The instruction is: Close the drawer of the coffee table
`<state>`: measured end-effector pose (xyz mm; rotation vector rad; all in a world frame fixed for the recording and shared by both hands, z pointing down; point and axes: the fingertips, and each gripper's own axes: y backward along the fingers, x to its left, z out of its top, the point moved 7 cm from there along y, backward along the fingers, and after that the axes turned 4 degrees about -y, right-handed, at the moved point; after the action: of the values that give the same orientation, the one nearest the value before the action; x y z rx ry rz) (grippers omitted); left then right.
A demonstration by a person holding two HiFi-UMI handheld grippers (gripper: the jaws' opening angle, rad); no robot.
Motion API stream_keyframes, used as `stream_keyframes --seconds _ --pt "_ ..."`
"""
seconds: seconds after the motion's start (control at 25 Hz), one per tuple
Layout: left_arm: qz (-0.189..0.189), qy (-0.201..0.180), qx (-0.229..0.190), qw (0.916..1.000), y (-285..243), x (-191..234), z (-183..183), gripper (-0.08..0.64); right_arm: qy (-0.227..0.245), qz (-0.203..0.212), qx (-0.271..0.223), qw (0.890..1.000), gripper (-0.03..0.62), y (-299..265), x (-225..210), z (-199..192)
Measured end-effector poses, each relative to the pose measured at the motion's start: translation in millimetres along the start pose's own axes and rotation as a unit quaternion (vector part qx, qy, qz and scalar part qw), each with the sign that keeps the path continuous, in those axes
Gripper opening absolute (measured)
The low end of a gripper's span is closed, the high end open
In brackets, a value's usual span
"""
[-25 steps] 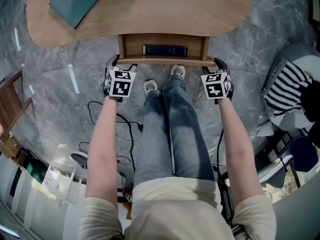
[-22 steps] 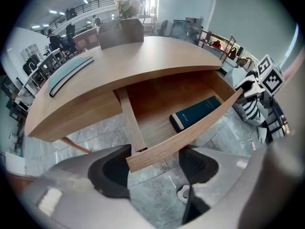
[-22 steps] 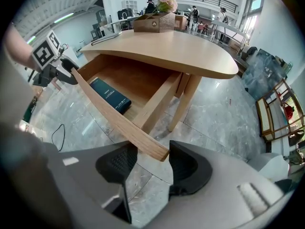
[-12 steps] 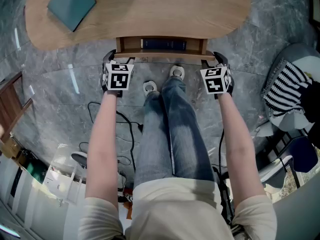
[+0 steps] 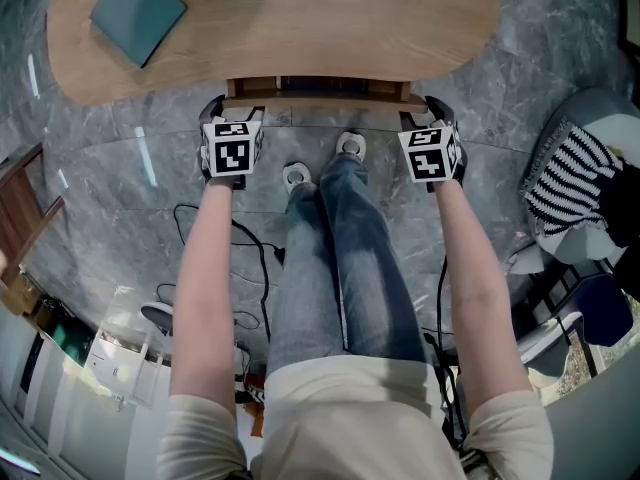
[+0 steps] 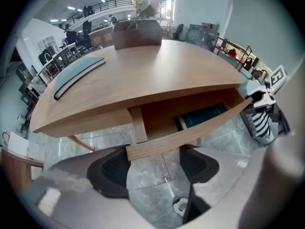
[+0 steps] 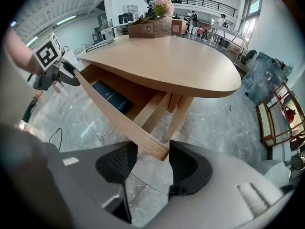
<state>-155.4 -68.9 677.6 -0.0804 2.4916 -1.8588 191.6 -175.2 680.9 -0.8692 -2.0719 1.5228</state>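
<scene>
The coffee table (image 5: 300, 28) has a wooden drawer (image 5: 320, 96) that shows only as a thin strip under its near edge. A dark blue book (image 6: 202, 116) lies inside the drawer. My left gripper (image 5: 232, 110) is at the left end of the drawer front (image 6: 190, 130). In the left gripper view it (image 6: 155, 168) stands open, with the panel's corner resting by one pad. My right gripper (image 5: 430, 108) is at the right end. In the right gripper view it (image 7: 153, 163) is open, and the end of the drawer front (image 7: 114, 116) sits between its fingers.
A teal book (image 5: 138, 13) lies on the tabletop, and a flower box (image 7: 155, 27) stands at its far side. The person's legs and shoes (image 5: 340, 238) are between the grippers. Cables (image 5: 210, 233) trail on the floor at left. A striped cloth (image 5: 570, 183) lies at right.
Both grippers have moved toward the table with the drawer front. The drawer has slid most of the way in, so the blue book is almost hidden in the head view.
</scene>
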Motion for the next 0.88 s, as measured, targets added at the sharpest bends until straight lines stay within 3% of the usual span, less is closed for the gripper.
stream_keyframes --seconds 0.2,0.6,0.88 --pt "0.011 0.053 -0.017 0.9984 -2.7 3.1 9.0 0.319 0.003 0.002 -0.005 1.0 0.207 -4.1 -6.4 10.5" --pt "0.013 0.053 -0.023 0.9983 -7.4 10.0 24.5 0.319 0.004 0.005 -0.015 1.0 0.207 -8.8 -14.6 25.0" --pt "0.013 0.085 -0.032 0.9958 -12.3 17.1 33.9 0.319 0.008 0.007 -0.021 1.0 0.207 -14.0 -20.1 37.6"
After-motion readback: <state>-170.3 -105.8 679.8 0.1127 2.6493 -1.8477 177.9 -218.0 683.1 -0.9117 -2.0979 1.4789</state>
